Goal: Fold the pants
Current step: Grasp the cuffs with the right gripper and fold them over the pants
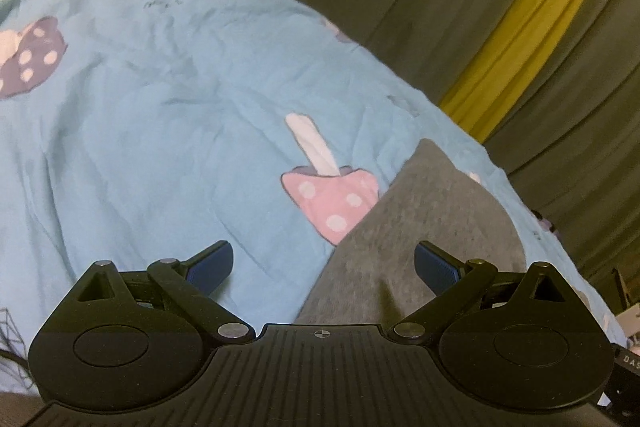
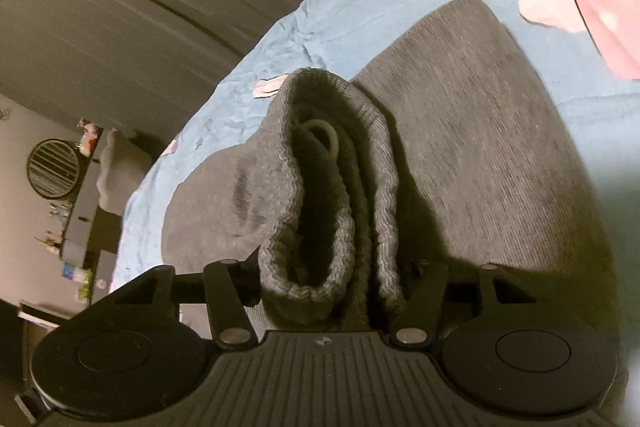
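Mushroom-print bedsheet [image 1: 160, 107] beneath pants [image 2: 480, 147].

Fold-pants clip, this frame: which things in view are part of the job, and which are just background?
Part of the job:
- grey pants, ribbed waistband bunched between the right gripper fingers
- left gripper, open over the grey cloth
- blue mushroom-print sheet underneath

Background:
- grey and yellow curtains
- cluttered shelf

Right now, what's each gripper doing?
Left gripper: open, holding nothing, above the grey pants.
Right gripper: closed on the pants' bunched ribbed waistband.
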### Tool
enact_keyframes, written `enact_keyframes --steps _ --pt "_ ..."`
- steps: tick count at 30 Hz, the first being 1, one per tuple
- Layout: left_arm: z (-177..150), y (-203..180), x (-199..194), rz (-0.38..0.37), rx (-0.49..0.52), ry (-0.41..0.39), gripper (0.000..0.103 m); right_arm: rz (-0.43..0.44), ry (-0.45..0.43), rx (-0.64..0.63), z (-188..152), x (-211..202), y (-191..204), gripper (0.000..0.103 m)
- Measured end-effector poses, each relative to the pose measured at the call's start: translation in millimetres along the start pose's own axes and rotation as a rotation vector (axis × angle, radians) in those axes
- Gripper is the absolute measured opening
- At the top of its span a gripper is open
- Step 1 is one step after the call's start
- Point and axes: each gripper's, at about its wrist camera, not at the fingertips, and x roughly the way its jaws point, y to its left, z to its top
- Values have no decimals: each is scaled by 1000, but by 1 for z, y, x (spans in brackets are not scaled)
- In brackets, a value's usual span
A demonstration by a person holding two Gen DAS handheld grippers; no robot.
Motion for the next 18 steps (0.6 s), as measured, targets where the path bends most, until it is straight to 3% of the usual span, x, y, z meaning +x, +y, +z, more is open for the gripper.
enact_keyframes --steps 3,5,11,14,18 --pt "0 3 0 -7 -28 4 101 -20 -24 -60 1 -8 22 43" --pt "0 4 -1 -43 -25 11 101 35 -53 -59 5 -19 35 41" --pt "-3 -3 -8 -61 20 -21 101 199 -182 -59 18 -70 69 40" --pt "-2 -1 -8 -66 10 -14 101 230 -210 -24 23 -87 64 40" --pt "-3 -2 -9 -93 20 -4 101 210 -234 49 24 -95 42 40"
